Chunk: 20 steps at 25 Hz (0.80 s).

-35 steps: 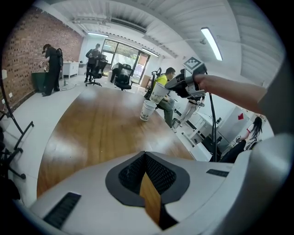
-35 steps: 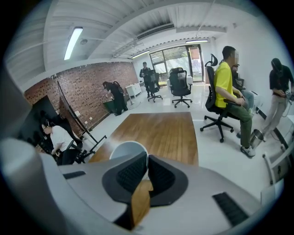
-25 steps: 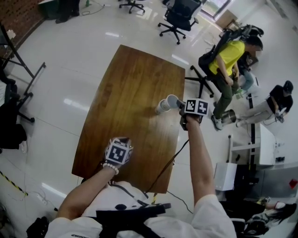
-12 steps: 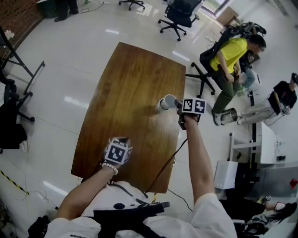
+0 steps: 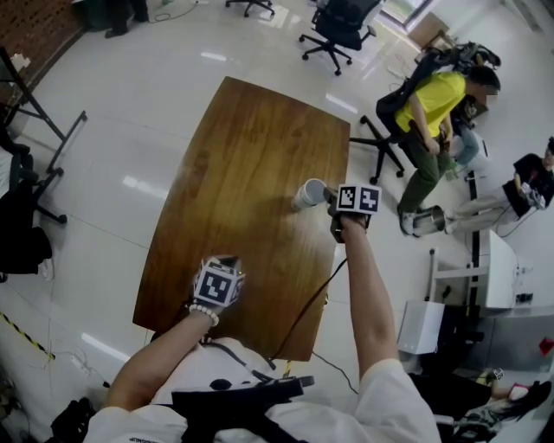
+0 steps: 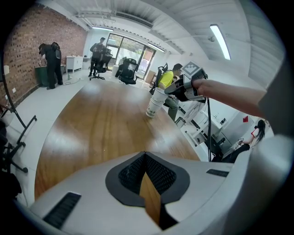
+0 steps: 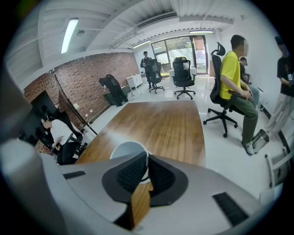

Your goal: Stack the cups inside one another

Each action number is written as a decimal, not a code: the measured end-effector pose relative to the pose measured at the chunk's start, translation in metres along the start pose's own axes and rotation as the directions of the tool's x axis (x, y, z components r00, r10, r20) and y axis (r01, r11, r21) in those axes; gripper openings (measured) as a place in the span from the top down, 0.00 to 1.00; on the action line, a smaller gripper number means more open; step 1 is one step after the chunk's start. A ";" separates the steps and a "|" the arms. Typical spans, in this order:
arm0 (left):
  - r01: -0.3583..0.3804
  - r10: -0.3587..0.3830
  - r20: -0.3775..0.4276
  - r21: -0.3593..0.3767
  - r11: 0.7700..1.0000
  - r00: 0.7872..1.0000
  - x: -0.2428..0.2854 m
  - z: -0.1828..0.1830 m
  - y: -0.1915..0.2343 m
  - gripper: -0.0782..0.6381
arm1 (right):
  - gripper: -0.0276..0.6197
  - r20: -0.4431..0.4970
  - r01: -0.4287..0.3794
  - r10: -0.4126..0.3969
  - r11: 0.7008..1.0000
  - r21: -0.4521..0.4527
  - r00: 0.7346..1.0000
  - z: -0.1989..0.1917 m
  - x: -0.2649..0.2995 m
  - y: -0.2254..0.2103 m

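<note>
A white paper cup stack (image 5: 307, 193) stands tilted near the right edge of the brown wooden table (image 5: 251, 147). My right gripper (image 5: 331, 197) is shut on its rim. In the right gripper view the rim of the cup (image 7: 128, 149) sits pinched between the black pads. From the left gripper view the cups (image 6: 155, 102) look tall and nested, with the base at or just above the tabletop; I cannot tell which. My left gripper (image 5: 222, 260) hovers over the table's near left part, far from the cups. It is shut with nothing in it.
Beyond the table's right edge are a seated person in a yellow shirt (image 5: 430, 112) and office chairs (image 5: 336, 26). A cable (image 5: 312, 303) trails from the right gripper over the near table edge. A black stand (image 5: 35, 186) is on the floor at the left.
My right gripper has sunk a little towards the tabletop with the cups in its grip. The left gripper has stayed where it was.
</note>
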State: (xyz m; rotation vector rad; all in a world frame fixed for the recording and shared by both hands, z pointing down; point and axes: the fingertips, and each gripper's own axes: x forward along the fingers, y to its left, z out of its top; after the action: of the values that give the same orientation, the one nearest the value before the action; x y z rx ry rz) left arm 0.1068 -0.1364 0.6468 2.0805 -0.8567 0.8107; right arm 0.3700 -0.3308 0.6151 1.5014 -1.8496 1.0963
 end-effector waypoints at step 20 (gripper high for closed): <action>-0.018 0.018 -0.011 -0.010 1.000 1.000 0.003 -0.004 0.008 0.90 | 0.92 -0.036 0.003 -0.003 1.000 0.000 0.999 -0.015 0.021 -0.008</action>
State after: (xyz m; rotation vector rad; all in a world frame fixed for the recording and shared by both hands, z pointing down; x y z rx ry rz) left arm 0.1017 -0.1383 0.6539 2.0602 -0.8734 0.8254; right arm 0.3707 -0.3306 0.6421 1.4745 -1.8224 1.1153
